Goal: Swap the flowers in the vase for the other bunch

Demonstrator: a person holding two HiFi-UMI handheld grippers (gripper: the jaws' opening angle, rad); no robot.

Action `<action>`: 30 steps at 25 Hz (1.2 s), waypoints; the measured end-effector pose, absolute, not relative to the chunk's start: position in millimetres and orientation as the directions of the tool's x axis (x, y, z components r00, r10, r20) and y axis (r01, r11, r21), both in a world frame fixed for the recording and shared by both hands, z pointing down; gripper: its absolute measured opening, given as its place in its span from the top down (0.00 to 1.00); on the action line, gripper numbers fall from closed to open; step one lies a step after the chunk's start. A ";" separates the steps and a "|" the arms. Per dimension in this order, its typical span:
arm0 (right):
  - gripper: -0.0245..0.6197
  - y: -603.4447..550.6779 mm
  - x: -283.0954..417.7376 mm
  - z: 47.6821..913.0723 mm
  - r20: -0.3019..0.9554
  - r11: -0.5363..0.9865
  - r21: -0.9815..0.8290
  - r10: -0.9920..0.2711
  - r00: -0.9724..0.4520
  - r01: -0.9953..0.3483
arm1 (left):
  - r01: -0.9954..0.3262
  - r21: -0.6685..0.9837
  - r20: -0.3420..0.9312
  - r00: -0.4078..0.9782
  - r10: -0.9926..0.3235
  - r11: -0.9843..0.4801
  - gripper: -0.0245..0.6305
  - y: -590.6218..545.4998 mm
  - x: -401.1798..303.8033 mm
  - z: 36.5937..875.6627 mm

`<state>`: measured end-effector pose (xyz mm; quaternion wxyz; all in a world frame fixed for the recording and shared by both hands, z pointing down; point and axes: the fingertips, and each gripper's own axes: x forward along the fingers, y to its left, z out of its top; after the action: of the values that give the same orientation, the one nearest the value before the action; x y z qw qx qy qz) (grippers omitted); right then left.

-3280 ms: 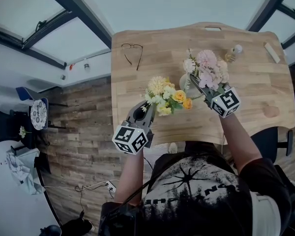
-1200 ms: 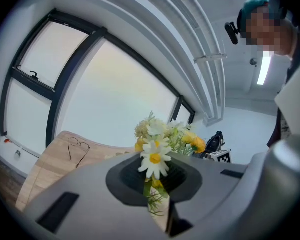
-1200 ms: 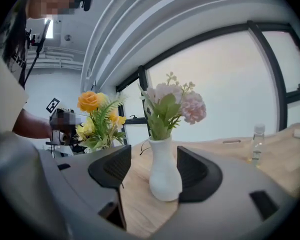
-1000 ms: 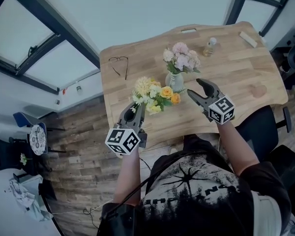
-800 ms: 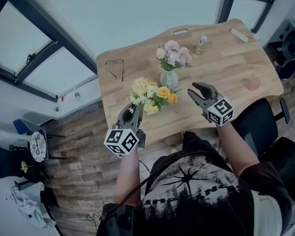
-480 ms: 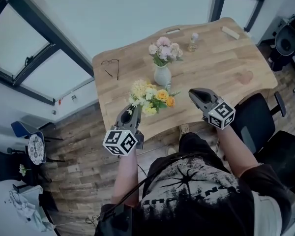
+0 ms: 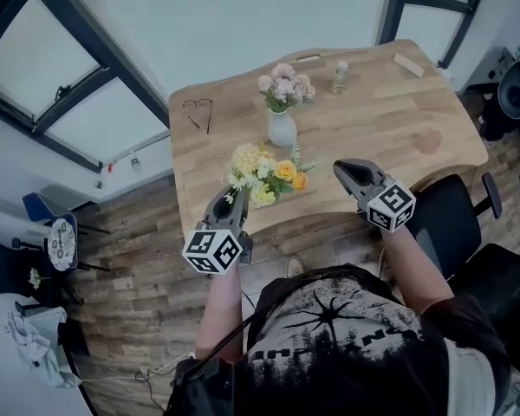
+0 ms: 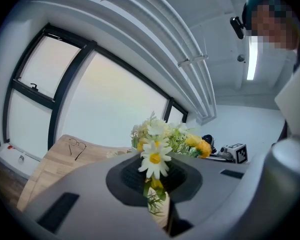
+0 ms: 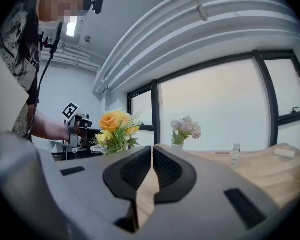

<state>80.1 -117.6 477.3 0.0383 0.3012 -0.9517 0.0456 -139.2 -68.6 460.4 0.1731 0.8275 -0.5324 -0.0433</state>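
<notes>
A white vase (image 7: 282, 132) stands mid-table with the pink bunch (image 7: 283, 81) upright in it; the pink bunch (image 9: 186, 127) also shows far off in the right gripper view. My left gripper (image 7: 233, 197) is shut on the stems of the yellow and white bunch (image 7: 263, 168), held over the table's near edge. In the left gripper view, a daisy (image 8: 155, 159) sits right at the jaws. My right gripper (image 7: 350, 172) hangs near the front edge, right of the yellow bunch, shut with nothing in it; its pads (image 9: 140, 169) meet.
The wooden table (image 7: 390, 120) carries glasses (image 7: 197, 111) at the far left, a small bottle (image 7: 340, 75) and a pale block (image 7: 407, 63) at the far right. A black chair (image 7: 455, 219) stands to my right; plank floor lies below.
The right gripper's jaws, wide open a second ago, have shut on nothing. Both grippers have drawn back from the vase toward the table's front edge, the yellow bunch travelling with the left.
</notes>
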 end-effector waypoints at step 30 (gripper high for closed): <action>0.94 -22.0 157.0 470.0 0.111 0.871 -0.050 -0.481 -0.869 -0.489 | -0.920 0.245 0.166 0.349 -0.922 -0.305 0.89 22.0 -46.6 467.6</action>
<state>157.0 -22.0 470.0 0.0477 0.2510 -0.9660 0.0381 -46.6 22.0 467.6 0.1498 0.8076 -0.5703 -0.0030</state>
